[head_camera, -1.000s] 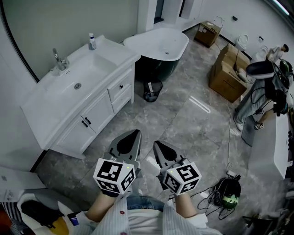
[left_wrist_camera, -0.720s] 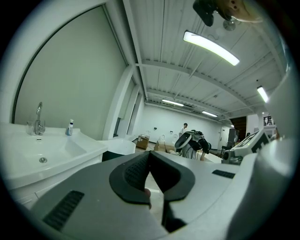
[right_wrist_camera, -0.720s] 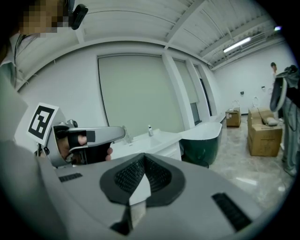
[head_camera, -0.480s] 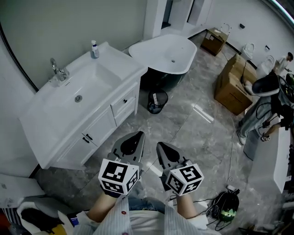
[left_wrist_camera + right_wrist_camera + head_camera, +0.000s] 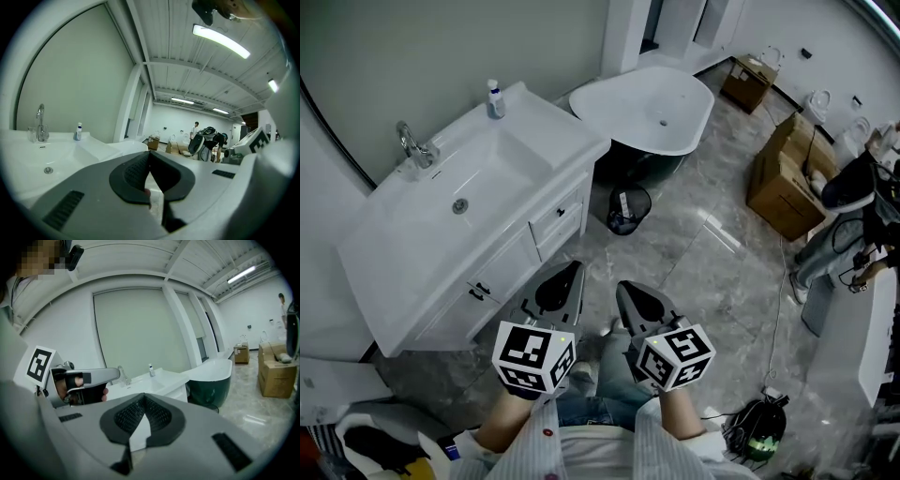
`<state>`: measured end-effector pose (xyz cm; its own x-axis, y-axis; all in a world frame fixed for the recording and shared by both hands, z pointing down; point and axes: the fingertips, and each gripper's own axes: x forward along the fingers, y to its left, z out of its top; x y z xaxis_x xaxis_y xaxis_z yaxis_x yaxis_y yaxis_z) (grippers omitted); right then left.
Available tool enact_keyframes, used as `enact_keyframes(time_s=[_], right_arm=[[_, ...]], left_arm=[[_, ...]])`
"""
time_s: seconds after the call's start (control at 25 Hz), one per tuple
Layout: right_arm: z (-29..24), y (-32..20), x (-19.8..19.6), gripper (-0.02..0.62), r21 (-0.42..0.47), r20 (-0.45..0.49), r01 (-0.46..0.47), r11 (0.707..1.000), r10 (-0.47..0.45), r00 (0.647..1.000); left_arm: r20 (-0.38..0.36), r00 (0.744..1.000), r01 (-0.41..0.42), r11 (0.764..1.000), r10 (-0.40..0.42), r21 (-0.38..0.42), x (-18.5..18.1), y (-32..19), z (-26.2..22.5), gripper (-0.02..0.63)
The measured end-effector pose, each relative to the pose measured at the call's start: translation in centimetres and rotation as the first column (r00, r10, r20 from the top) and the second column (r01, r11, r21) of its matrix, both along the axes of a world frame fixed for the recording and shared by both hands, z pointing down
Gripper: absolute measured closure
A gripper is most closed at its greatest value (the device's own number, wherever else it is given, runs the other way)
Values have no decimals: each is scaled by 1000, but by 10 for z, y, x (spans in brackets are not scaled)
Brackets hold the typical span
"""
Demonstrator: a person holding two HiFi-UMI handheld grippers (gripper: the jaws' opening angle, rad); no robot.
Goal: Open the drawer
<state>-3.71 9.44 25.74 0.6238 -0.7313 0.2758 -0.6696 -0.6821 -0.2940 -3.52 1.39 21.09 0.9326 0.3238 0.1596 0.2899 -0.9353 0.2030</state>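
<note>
While the drawer (image 5: pixel 555 221) at the right end of the vanity (image 5: pixel 502 261) front is shut, the head view shows the left gripper (image 5: pixel 560 286) and right gripper (image 5: pixel 636 302) well apart from it. Left gripper view: jaws together, empty. Right gripper view: the same, so nothing is done yet.

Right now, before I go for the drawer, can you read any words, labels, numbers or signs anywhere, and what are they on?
No text reads clearly in any view.
Bottle on the vanity: label too small to read.
Cardboard boxes: no legible print.
Cubes on the left gripper and right gripper: square black-and-white marker patterns only, no words.
</note>
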Motion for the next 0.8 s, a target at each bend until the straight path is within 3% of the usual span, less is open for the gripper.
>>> enact_keyframes(time_s=[0.2, 0.44, 0.8], right_arm=[[6, -9, 39, 586, 2, 5, 47, 999, -47, 999], [12, -28, 106, 586, 11, 10, 172, 985, -172, 985], [2, -65, 217, 586, 10, 19, 411, 912, -411, 911]], left_arm=[[-5, 998, 58, 998, -58, 17, 29, -12, 4, 589], [-10, 985, 172, 985, -172, 17, 87, -27, 7, 589], [-2, 915, 404, 915, -404, 24, 177, -53, -5, 589]])
